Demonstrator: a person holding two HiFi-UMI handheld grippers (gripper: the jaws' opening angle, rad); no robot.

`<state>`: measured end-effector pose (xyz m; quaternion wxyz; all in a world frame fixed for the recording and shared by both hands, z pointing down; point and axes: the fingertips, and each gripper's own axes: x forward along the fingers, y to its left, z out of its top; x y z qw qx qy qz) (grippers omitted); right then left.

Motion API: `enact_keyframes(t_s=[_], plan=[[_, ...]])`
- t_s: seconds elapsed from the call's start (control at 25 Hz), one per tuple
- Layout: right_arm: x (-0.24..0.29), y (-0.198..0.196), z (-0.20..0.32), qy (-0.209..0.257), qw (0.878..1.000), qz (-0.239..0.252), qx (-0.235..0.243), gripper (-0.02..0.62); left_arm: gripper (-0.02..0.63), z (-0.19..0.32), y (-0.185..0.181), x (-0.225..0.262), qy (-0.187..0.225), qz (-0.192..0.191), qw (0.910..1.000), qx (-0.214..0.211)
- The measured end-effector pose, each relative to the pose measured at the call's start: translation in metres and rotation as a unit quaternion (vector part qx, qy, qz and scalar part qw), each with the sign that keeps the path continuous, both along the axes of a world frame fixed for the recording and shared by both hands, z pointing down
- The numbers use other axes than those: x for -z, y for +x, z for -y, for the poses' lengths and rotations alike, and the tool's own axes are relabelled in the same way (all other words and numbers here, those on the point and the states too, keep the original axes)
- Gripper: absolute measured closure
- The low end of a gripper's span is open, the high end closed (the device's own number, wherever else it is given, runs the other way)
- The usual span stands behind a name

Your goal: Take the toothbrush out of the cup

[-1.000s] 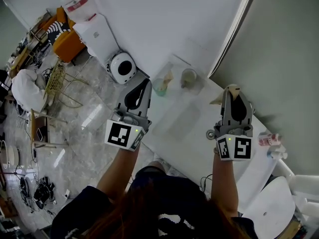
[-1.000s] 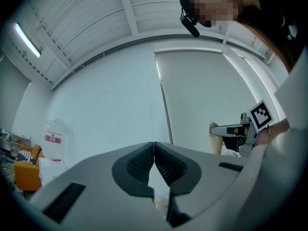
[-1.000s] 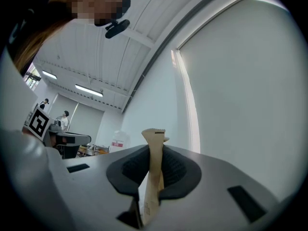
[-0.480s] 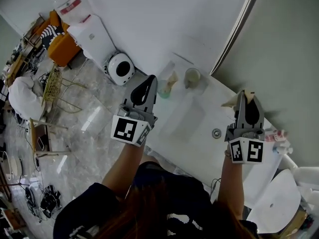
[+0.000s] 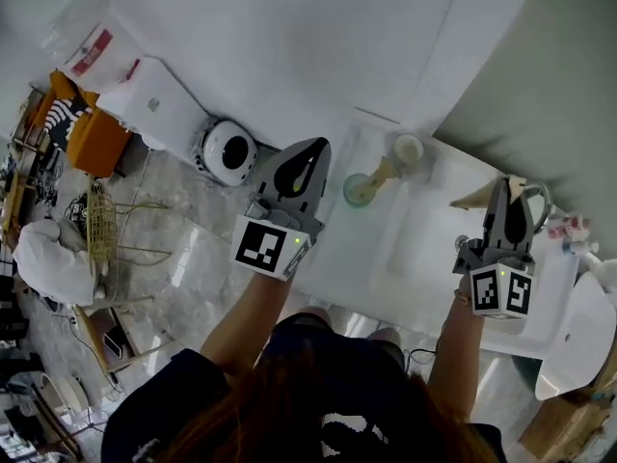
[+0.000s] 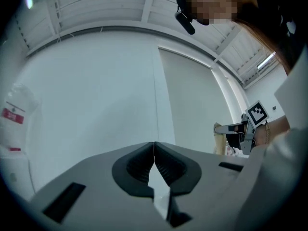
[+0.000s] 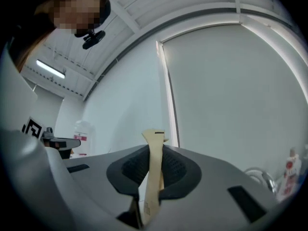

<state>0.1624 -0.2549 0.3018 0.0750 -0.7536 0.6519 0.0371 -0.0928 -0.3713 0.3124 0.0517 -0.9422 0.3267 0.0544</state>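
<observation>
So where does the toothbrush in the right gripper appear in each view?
Head view: toothbrush right of centre, across the right gripper tips.
Left gripper view: toothbrush small, at mid right.
Right gripper view: toothbrush bottom centre, between the jaws.
Shared landmark: white bag with red label.

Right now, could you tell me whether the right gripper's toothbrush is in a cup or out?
Out: the right gripper is shut on the toothbrush, well clear of the green cup.
</observation>
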Motion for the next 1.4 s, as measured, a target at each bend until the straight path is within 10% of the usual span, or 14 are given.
enact_keyframes(t_s=[0.4,1.12,1.4], plan=[[0.006,-0.021,-0.03,-0.007,0.998,-0.018,-0.055,0.534,0.586,-0.005,0.006,-0.021,-0.021,0.01,0.9965,-0.08],[-0.053,-0.037,-0.027,-0.044,0.999,0.031,0.004,0.534,0.584,-0.023,0.055,-0.094,-0.085,0.047,0.9886,-0.115],[-0.078,-0.03,-0.026,-0.061,0.997,0.045,0.008,0.534,0.449,-0.019,0.094,-0.138,-0.13,0.079,0.9738,-0.169]])
